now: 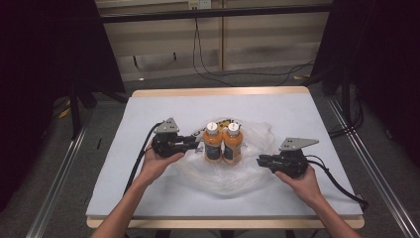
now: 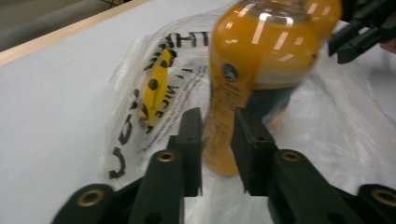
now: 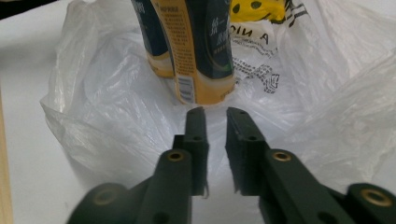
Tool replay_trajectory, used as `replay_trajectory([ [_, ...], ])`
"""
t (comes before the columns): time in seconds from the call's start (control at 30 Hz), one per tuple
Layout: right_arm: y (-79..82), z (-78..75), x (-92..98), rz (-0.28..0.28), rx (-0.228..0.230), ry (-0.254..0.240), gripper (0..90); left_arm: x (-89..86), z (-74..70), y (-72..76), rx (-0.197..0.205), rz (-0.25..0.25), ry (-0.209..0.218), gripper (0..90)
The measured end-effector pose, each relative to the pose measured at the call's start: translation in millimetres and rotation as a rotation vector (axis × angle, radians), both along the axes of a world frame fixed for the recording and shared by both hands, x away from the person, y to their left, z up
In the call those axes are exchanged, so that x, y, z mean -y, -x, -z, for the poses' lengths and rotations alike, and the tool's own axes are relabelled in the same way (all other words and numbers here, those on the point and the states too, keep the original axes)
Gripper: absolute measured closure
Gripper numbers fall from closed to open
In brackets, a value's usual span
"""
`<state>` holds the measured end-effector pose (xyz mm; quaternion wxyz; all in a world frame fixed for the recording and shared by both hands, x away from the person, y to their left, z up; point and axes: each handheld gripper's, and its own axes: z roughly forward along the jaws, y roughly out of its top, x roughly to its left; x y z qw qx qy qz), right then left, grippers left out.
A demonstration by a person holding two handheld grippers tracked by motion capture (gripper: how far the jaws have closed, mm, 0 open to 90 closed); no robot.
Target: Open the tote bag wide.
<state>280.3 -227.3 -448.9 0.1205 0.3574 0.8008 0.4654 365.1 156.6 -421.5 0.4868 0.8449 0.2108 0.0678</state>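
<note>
Bottles: two orange juice bottles (image 1: 224,142) stand side by side, touching, near the middle of the table (image 1: 297,106).
Long axis: both upright, white caps up, bases down on the bag; in the left gripper view the near bottle leans across the frame, which is that camera's own tilt.
Labels: dark label bands wrap the lower bodies, with a strip of print and a barcode facing the right gripper view.
Under them: a clear plastic bag (image 1: 257,134) lies crumpled and spread flat around the pair, black lettering and a yellow smiley print showing on its far side behind the bottles.
Left gripper (image 1: 197,144): held level, pointing at the left bottle from its left side, tips just beside it; in its own view the jaws stand a little apart with the bottle's base seen in the gap beyond them, pads not pressing on it. Nothing held.
Right gripper (image 1: 259,160): held low and level to the right of the pair, pointing toward them, tips near but apart from the right bottle, over the bag; jaws parted by a narrow gap, nothing between the pads.
Hands: each forearm enters from the near edge, one hand wrapped around each gripper body.
Table surface: pale grey top with a wooden rim.
</note>
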Motion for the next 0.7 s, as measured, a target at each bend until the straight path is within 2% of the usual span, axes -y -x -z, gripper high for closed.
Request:
replay_trajectory([
  [0.1,2.7,-2.2,1.0,0.006,0.008,-0.013,69.1,-2.9,0.3,14.8,-0.002,-0.003,0.017,51.9],
  [0.27,14.4,-10.9,4.1,0.038,0.036,-0.032,47.6,-12.0,-2.7,37.9,0.020,-0.007,0.020,33.2],
  [0.33,19.1,-14.3,6.2,0.062,0.046,-0.034,41.2,-20.8,-5.1,43.1,0.001,-0.010,0.060,27.1],
  [0.37,21.8,-15.6,7.2,0.078,0.051,-0.034,38.3,-25.4,-6.0,46.5,0.000,-0.029,0.076,24.6],
  [0.4,24.7,-16.7,8.7,0.085,0.049,-0.044,36.3,-30.9,-7.3,49.3,0.022,-0.048,0.058,22.9],
  [0.47,30.1,-18.0,12.2,0.102,0.058,-0.051,32.0,-40.3,-8.0,54.2,0.032,-0.065,0.047,18.6],
  [0.5,32.5,-18.5,14.3,0.112,0.064,-0.049,30.2,-45.1,-8.6,57.0,0.041,-0.087,0.028,17.7],
  [0.53,34.8,-18.9,16.5,0.122,0.062,-0.048,28.7,-48.8,-8.1,60.5,0.038,-0.105,0.038,15.5],
  [0.67,45.1,-19.7,27.3,0.176,0.071,-0.039,22.3,-68.4,-6.9,73.0,0.037,-0.140,0.029,11.5],
  [0.7,48.1,-19.6,30.6,0.190,0.076,-0.040,21.4,-73.3,-5.8,76.2,0.031,-0.154,0.039,10.8],
])
